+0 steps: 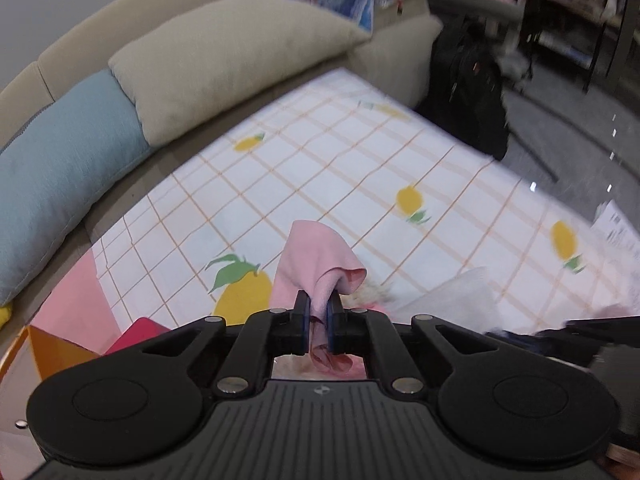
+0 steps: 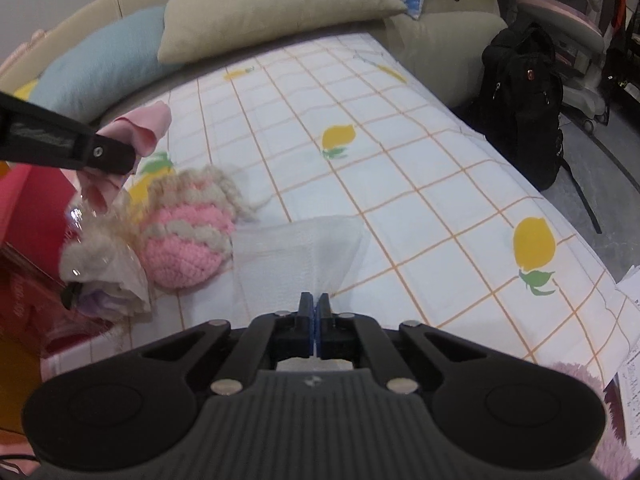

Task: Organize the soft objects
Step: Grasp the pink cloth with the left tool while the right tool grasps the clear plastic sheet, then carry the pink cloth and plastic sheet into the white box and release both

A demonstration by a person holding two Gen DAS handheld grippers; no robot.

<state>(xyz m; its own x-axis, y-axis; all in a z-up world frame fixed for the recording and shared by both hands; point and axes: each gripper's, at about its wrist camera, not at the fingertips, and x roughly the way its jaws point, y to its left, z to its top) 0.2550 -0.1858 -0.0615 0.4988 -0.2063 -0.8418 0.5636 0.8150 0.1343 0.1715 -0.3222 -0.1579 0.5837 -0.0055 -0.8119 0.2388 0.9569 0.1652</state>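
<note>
Clamped in the left gripper [image 1: 318,308], a pink cloth [image 1: 316,264] hangs above the lemon-print sheet [image 1: 320,152]. Right gripper [image 2: 315,307] pinches what seems a white gauzy cloth [image 2: 304,256] lying flat, beside a knitted pouch [image 2: 188,240]. Pillows [image 2: 272,12] line the sofa behind.

We see a matt cotton-like sheet [image 2: 400,168] with printed lemons, smooth and flat. On it, near its left edge, lies a chunky pink crocheted piece [image 2: 188,248] with fuzzy cream yarn. Beside that piece, a thin white gauzy cloth [image 2: 304,248] looks slightly rough. The pink cloth [image 1: 316,264] is soft, smooth and matt. Behind the sheet, the beige pillow [image 2: 272,8] and blue pillow [image 2: 100,60] show woven fabric. The left gripper [image 1: 318,312] and right gripper [image 2: 315,312] are matt black plastic with shiny metal pins.
</note>
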